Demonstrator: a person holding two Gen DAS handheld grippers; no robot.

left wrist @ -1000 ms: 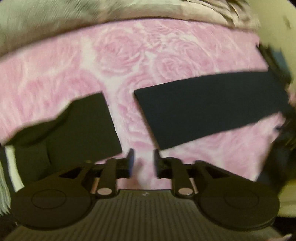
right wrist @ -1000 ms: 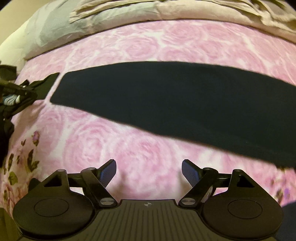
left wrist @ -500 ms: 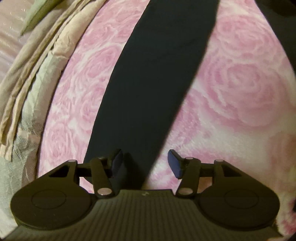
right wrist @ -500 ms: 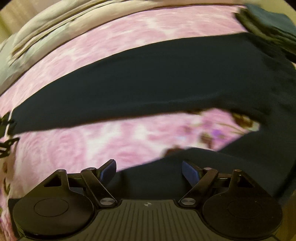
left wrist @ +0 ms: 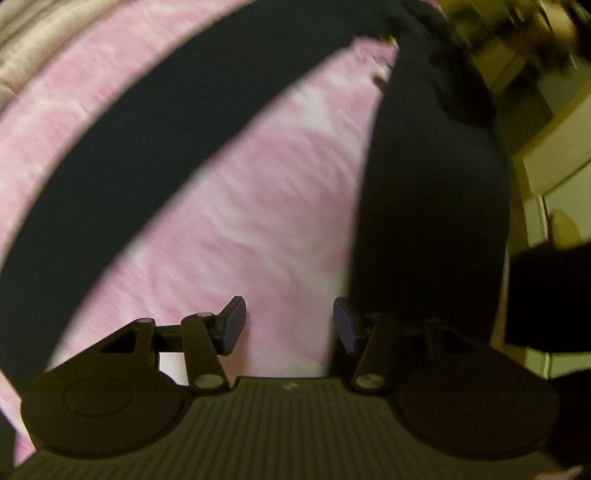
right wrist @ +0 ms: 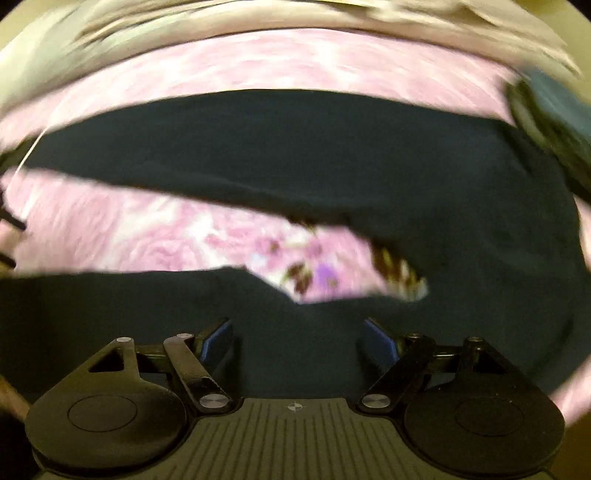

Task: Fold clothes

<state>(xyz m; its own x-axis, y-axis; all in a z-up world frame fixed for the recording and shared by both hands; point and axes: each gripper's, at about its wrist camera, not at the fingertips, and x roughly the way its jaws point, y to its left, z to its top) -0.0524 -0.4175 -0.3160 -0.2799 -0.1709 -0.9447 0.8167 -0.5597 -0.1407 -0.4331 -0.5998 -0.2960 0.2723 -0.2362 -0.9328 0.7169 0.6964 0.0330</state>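
A pair of dark navy trousers point(right wrist: 295, 147) lies spread flat on a pink rose-patterned bedsheet point(right wrist: 129, 232), its two legs splayed apart with sheet showing between them. In the left wrist view one leg point(left wrist: 147, 147) runs diagonally from lower left to top and the other leg point(left wrist: 432, 221) runs down the right side. My left gripper point(left wrist: 290, 325) is open over the bare sheet between the legs, holding nothing. My right gripper point(right wrist: 297, 341) is open just above the near trouser leg point(right wrist: 147, 306), nothing between its fingers. Both views are motion-blurred.
A crumpled beige and pale green blanket point(right wrist: 258, 22) lies along the far side of the bed. Another dark garment point(right wrist: 554, 110) sits at the right edge. Cream cabinet fronts point(left wrist: 554, 166) and a dark shape point(left wrist: 546, 295) show past the bed's edge.
Both grippers have swung across the bed. The left went from nearly closed to open and now sits between the two legs. The right moved in over the near leg.
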